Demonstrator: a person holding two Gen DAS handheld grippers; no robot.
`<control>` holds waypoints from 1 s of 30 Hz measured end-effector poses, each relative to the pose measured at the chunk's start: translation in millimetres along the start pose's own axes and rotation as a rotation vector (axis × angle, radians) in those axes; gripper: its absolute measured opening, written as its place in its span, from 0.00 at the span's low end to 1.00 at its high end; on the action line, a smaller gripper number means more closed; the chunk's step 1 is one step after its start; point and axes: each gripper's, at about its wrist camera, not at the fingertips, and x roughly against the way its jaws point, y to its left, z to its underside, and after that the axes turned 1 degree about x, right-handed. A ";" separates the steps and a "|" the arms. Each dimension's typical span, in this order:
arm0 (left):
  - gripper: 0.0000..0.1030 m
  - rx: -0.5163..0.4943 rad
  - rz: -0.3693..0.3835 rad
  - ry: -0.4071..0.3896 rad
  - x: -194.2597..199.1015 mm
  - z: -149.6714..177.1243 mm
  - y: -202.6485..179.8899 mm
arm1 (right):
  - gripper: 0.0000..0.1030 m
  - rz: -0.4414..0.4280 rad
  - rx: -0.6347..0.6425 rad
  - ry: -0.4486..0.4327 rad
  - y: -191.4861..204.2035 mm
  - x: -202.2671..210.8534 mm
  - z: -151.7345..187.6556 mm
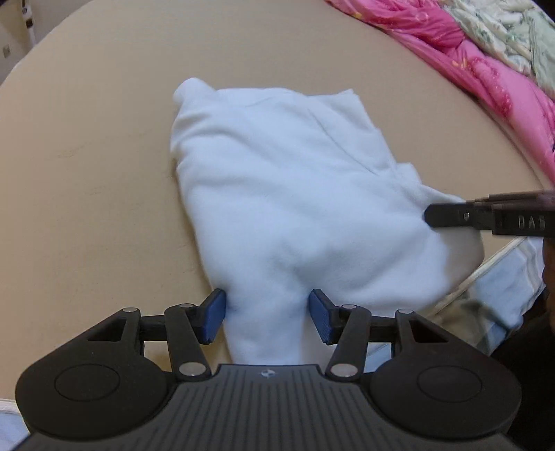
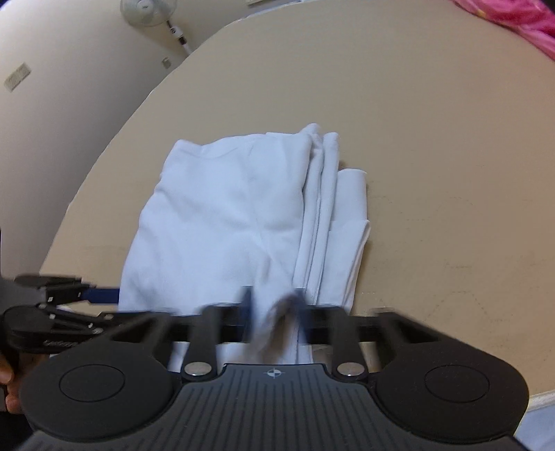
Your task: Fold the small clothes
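Observation:
A white garment [image 1: 284, 194] lies partly folded on the tan bed sheet [image 1: 86, 156]. Its near end runs between the blue pads of my left gripper [image 1: 267, 315], whose jaws stand apart around the cloth. My right gripper shows in the left wrist view [image 1: 437, 215] at the garment's right edge. In the right wrist view the garment [image 2: 225, 215] shows stacked folds on its right side, and a bunched part of it sits between the blurred fingers of my right gripper [image 2: 274, 312]. My left gripper [image 2: 100, 295] shows at the left of that view.
A pink quilt [image 1: 485, 69] and a floral blanket [image 1: 513, 31] lie at the far right of the bed. The bed's near edge [image 1: 492, 263] runs just right of the garment. A fan [image 2: 145, 10] stands by the wall.

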 end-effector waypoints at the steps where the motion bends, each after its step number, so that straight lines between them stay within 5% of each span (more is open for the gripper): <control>1: 0.56 0.021 0.027 -0.013 5.0 -1.9 3.2 | 0.12 -0.005 0.010 -0.018 -1.0 5.5 1.2; 5: 0.56 0.040 0.096 -0.111 34.6 -1.8 15.2 | 0.11 -0.098 -0.014 -0.147 -19.1 48.0 7.1; 8: 0.57 0.018 0.126 -0.126 42.3 0.7 17.3 | 0.11 -0.113 0.049 -0.154 -24.5 66.9 21.7; 13: 0.62 -0.051 -0.029 0.084 -5.9 9.2 16.0 | 0.21 0.031 0.158 0.040 -21.0 35.6 33.3; 14: 0.64 -0.053 -0.042 0.101 -8.9 10.9 18.0 | 0.34 0.036 0.143 0.019 -21.7 37.4 29.2; 16: 0.64 -0.056 -0.034 0.086 -3.1 9.8 19.1 | 0.43 0.022 0.068 -0.069 -26.8 47.8 18.9; 20: 0.64 -0.047 -0.025 0.079 4.0 15.8 31.0 | 0.44 0.009 -0.145 -0.204 -44.9 49.8 -6.5; 27: 0.64 0.018 0.004 -0.008 21.4 7.8 28.0 | 0.44 0.041 -0.375 -0.177 -57.7 -3.0 -40.6; 30: 0.64 0.042 0.015 -0.037 26.8 1.5 25.2 | 0.39 0.048 -0.364 -0.159 -45.4 -25.8 -52.6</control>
